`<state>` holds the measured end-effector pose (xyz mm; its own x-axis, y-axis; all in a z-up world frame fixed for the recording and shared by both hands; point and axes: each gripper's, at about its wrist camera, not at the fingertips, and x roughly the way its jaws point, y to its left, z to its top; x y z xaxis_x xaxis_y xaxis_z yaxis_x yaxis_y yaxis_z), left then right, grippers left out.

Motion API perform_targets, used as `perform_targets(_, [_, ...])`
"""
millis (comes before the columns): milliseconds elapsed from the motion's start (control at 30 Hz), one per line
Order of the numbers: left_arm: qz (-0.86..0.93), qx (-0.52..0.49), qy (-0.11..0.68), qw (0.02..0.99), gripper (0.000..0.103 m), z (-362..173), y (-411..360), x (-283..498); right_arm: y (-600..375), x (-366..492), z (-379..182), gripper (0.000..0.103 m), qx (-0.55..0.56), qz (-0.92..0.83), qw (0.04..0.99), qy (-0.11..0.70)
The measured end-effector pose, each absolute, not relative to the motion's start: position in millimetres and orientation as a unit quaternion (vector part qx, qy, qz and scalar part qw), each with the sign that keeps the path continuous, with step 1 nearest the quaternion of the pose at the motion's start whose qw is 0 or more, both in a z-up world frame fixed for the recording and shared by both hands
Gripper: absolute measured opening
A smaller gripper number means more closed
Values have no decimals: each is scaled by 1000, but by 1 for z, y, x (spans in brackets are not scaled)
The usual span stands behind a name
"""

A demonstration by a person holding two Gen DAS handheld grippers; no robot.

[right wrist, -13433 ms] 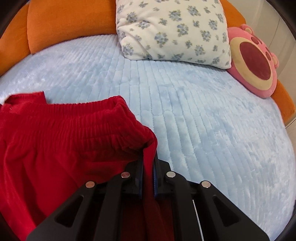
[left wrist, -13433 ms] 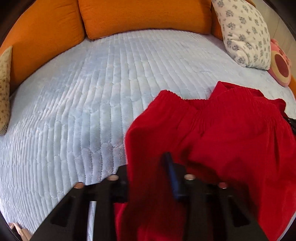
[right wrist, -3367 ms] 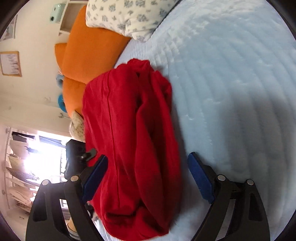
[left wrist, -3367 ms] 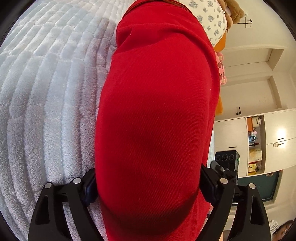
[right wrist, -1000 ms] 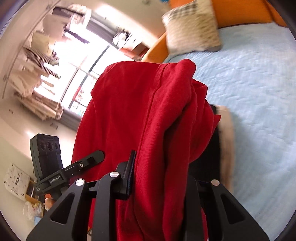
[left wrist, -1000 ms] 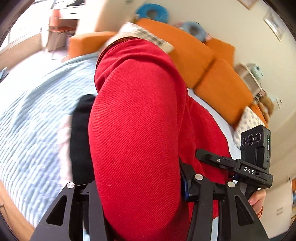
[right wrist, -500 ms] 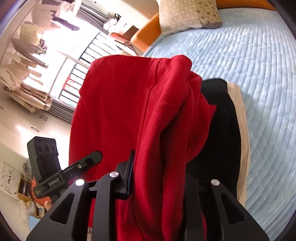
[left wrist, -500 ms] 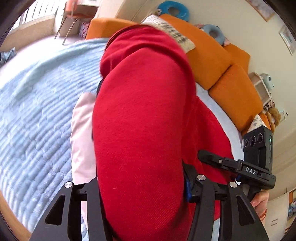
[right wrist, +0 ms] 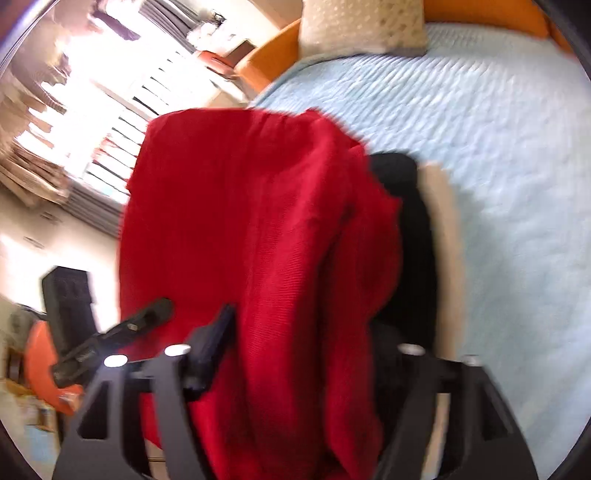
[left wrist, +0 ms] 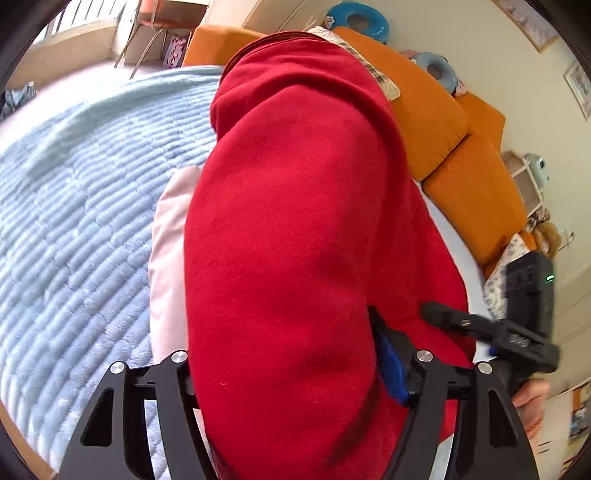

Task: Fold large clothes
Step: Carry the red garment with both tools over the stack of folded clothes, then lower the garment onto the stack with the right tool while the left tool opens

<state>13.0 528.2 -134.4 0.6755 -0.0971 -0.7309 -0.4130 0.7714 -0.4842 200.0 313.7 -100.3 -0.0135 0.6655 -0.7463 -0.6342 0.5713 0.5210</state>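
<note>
The folded red garment (left wrist: 295, 240) fills the left wrist view, squeezed between the two fingers of my left gripper (left wrist: 291, 373). In the right wrist view the same red bundle (right wrist: 266, 240) sits between the fingers of my right gripper (right wrist: 306, 354), which grips its other end. Both grippers hold it above a stack of folded clothes: a pale pink one (left wrist: 166, 258) in the left view, a black one (right wrist: 410, 229) on a cream one (right wrist: 445, 229) in the right view. The right view is blurred by motion.
The light blue quilted bed cover (left wrist: 74, 206) lies under the stack. Orange cushions (left wrist: 436, 122) line the far edge, with a spotted pillow (right wrist: 362, 26) at one end. A bright window (right wrist: 92, 92) and a wooden bed edge (left wrist: 22, 450) are beyond.
Both grippers have carried the red bundle over the bed and lower toward the folded stack, which now shows pink, black and cream layers beside it. The grip on the bundle is unchanged.
</note>
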Motion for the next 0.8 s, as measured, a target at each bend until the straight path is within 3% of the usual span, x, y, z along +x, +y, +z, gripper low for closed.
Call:
perform_targets(100, [100, -323, 393, 855, 73, -133, 525, 15, 291, 198, -61, 70, -28, 428, 762, 485])
perform_targets(133, [101, -322, 394, 855, 73, -132, 524, 17, 283, 192, -41, 64, -35, 427, 784, 450])
perform_targets(167, [103, -320, 395, 855, 73, -131, 522, 18, 282, 187, -29, 47, -42, 436, 788, 433])
perform_targets(233, [109, -315, 398, 855, 74, -129, 518, 22, 291, 173, -11, 37, -58, 459, 780, 422])
perform_targets(267, [111, -312, 400, 855, 74, -127, 515, 24, 297, 167, -8, 24, -61, 471, 772, 423])
perform_targets(500, [110, -314, 406, 851, 79, -122, 506, 28, 344, 133, -68, 18, -164, 440, 752, 463])
perform_targets(800, [91, -272, 463, 838, 76, -85, 491, 49, 339, 138, -91, 18, -152, 423, 764, 464])
